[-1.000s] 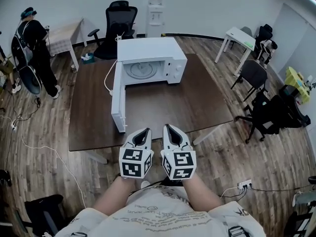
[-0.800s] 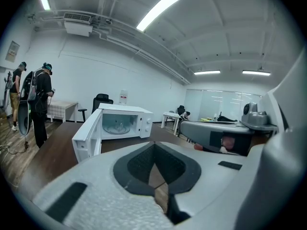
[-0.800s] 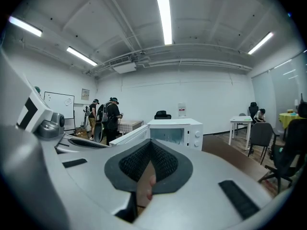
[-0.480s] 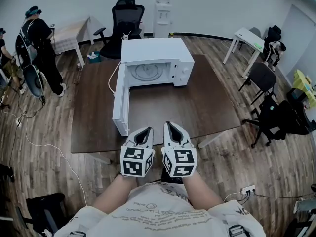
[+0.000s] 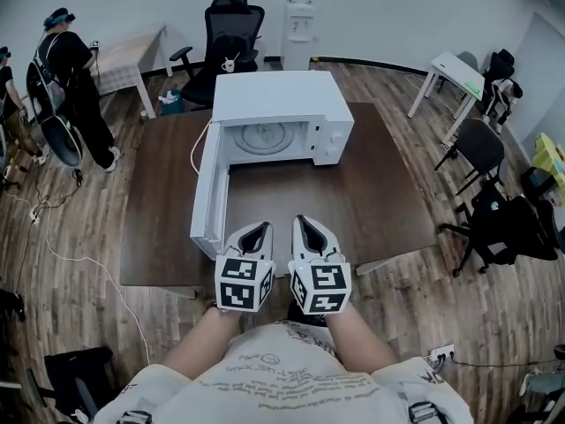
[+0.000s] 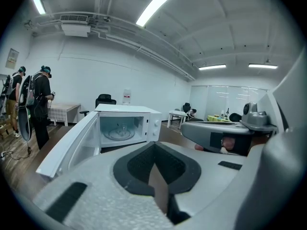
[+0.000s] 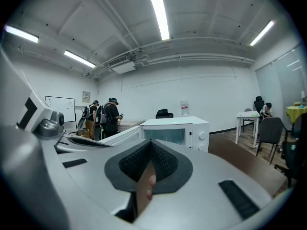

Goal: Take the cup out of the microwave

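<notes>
A white microwave [image 5: 278,104] stands at the far side of a dark brown table [image 5: 371,193], its door [image 5: 206,203] swung open to the left. In the left gripper view a clear glass cup [image 6: 121,127] shows faintly on the glass turntable [image 6: 120,134] inside. From the head view I only make out the turntable [image 5: 263,136]. My left gripper [image 5: 257,229] and right gripper [image 5: 305,223] hover side by side over the table's near edge, well short of the microwave. Both are shut with nothing between their jaws. The open door's end is just left of the left gripper.
Two people [image 5: 62,78] stand at the far left by a small table [image 5: 124,56]. A black office chair [image 5: 231,29] and a water dispenser [image 5: 300,7] are behind the microwave. More chairs [image 5: 481,148] and a white desk [image 5: 459,73] are on the right. Cables [image 5: 53,246] run across the wooden floor.
The microwave and table have drawn nearer in the head view. Both grippers now reach over the table's near edge, still side by side and shut.
</notes>
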The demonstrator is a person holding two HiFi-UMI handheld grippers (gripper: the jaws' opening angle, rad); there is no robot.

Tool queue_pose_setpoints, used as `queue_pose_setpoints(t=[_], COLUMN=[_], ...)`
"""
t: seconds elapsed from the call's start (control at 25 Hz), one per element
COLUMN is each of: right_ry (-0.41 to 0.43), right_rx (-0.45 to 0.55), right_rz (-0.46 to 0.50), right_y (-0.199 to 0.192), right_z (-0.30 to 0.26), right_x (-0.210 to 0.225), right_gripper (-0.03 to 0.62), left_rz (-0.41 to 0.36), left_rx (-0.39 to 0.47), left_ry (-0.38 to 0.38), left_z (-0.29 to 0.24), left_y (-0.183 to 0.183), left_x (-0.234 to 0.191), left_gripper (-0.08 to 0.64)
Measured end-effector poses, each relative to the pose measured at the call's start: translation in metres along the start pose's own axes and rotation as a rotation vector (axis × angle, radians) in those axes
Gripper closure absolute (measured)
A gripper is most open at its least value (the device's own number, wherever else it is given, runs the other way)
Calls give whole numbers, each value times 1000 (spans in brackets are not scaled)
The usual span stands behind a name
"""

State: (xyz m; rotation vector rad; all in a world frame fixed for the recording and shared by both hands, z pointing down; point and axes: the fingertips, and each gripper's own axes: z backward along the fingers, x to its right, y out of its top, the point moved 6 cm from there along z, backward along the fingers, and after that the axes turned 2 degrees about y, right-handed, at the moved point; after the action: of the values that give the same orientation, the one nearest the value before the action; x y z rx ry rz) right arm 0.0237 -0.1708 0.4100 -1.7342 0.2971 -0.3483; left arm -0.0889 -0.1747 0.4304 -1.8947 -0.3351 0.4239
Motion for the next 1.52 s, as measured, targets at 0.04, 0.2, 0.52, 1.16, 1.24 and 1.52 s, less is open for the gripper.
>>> queue_pose_setpoints(t=[0.04,0.2,0.52,1.16,1.24,1.52], right_ry=[3,15,37,44,44,43], right_rx=[-2,1,-42,-165,-178,-213], right_rz=[0,-4,-21,-75,-81,-96], right_y=[2,11,7,-19,-22,-29], right_z=[-7,-34,-77,-136,-142,-162], right_x=[5,23,63,156,166,190], right_gripper=[580,580,580,580,580,580], left_rz=[2,-8,11,57,73,98], left_rx=[-1,-5,-29,-89,-72,-26], left_ry=[8,27,76,176,188,227], left_z=[-8,-37,-100,-228,-242,-289], left_y=[3,13,23,20,21,23], left_x=[-3,-12,-29,-68,-76,-110], left_gripper=[546,546,546,545,545,545])
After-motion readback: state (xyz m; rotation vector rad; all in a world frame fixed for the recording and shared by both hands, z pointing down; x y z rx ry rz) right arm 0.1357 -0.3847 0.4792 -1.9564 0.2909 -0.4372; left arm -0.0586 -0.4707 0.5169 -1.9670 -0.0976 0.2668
